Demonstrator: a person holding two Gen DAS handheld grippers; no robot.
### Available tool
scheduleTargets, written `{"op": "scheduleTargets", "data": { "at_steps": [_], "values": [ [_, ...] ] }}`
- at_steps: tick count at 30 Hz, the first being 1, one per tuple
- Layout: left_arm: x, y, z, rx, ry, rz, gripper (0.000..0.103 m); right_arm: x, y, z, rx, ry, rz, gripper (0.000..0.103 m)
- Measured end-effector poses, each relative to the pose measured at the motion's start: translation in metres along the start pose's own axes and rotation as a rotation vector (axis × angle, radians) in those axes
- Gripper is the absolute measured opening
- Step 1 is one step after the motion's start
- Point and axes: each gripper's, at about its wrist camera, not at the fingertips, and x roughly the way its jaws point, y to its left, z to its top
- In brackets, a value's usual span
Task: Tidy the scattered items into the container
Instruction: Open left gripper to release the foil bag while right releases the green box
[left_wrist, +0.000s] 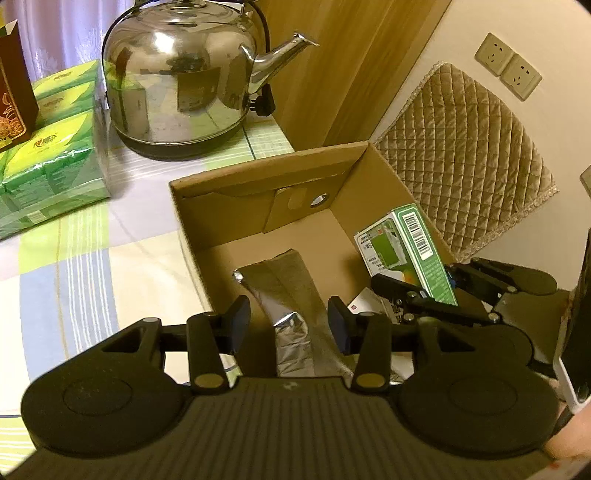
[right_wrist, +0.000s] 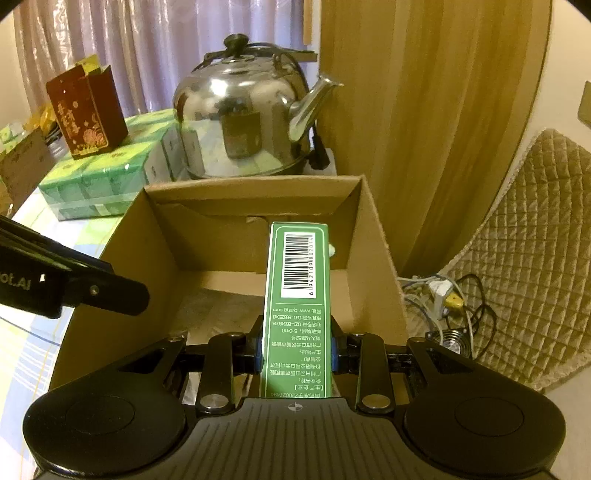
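Cardboard box (right_wrist: 376, 258) already held a foil packet (left_wrist: 291, 291); the right gripper (right_wrist: 297, 352), clamped on the green carton (right_wrist: 295, 306), hung over it, while the left gripper (left_wrist: 290, 319) stood wide, empty

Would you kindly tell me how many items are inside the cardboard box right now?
3: a silver foil packet on the floor, a white packet beside it, and a green box held over them by the right gripper. More may be hidden.
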Motion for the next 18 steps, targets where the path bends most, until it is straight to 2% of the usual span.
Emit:
{"op": "scheduleTargets", "data": {
  "at_steps": [18],
  "values": [
    [-0.014,0.014,-0.006,0.022,-0.021,-0.021,0.043,0.009,0.015,0.008,0.000,0.016,0.011,0.028]
  ]
}}
